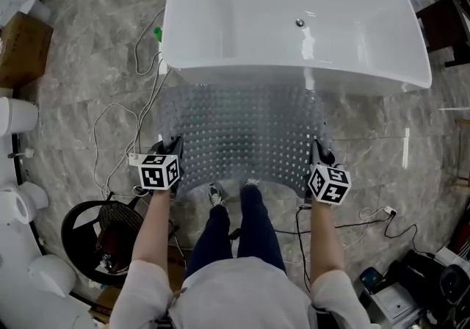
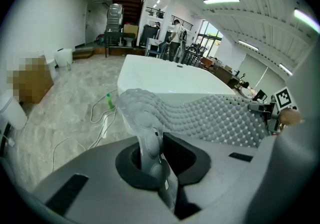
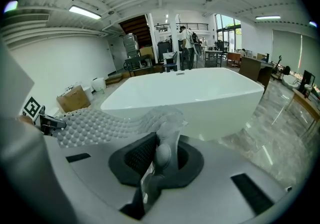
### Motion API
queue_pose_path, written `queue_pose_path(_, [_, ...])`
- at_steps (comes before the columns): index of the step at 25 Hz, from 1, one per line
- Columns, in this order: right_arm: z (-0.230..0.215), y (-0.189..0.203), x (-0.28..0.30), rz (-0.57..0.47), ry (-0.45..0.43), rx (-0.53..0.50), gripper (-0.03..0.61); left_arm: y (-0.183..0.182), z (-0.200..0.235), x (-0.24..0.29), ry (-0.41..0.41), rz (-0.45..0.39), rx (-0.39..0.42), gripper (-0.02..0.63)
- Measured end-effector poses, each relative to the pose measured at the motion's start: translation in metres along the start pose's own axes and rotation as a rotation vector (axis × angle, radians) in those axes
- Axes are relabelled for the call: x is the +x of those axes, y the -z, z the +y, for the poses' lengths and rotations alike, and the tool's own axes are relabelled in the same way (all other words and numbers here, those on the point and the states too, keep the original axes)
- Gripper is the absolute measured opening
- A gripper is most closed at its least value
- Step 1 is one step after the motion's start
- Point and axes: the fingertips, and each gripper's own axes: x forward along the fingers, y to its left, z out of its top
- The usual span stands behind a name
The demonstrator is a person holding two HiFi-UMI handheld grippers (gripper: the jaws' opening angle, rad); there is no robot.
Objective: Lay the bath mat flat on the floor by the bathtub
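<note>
Bath mat [image 1: 242,133], translucent and studded, spread between both grippers in front of the bathtub [image 1: 294,74]

- Left gripper [image 1: 173,150]: jaws nipped narrow on the mat's near left corner; the studded edge runs straight up out of the pinch in the left gripper view
- Right gripper [image 1: 320,153]: same, jaws clamped close on the near right corner
- Long axis of mat lies left to right, parallel with the tub's near wall; the two grippers sit about level, neither clearly nearer the tub
- From the fingers the mat runs forward and away, toward the tub, sagging in the middle
- Far edge is close under the tub wall; it may already rest on the marble floor [image 1: 88,63], hard to tell from above
- Near edge is off the floor, above the person's shoes [image 1: 214,194]
- Judgement: what remains is to bring the near corners down evenly, keeping the mat taut so it lands without a fold
</note>
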Motion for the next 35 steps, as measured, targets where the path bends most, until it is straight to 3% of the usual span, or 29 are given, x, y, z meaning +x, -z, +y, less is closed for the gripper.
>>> queue_pose_path(8, [-0.006, 0.025, 0.042, 0.024, 0.007, 0.020, 0.041, 0.011, 0.017, 0.038, -0.028, 0.020, 0.023, 0.048])
queue_pose_path(35, [-0.027, 0.105, 0.180, 0.110, 0.037, -0.038, 0.041, 0.074, 0.067, 0.176, -0.053, 0.057, -0.038, 0.048])
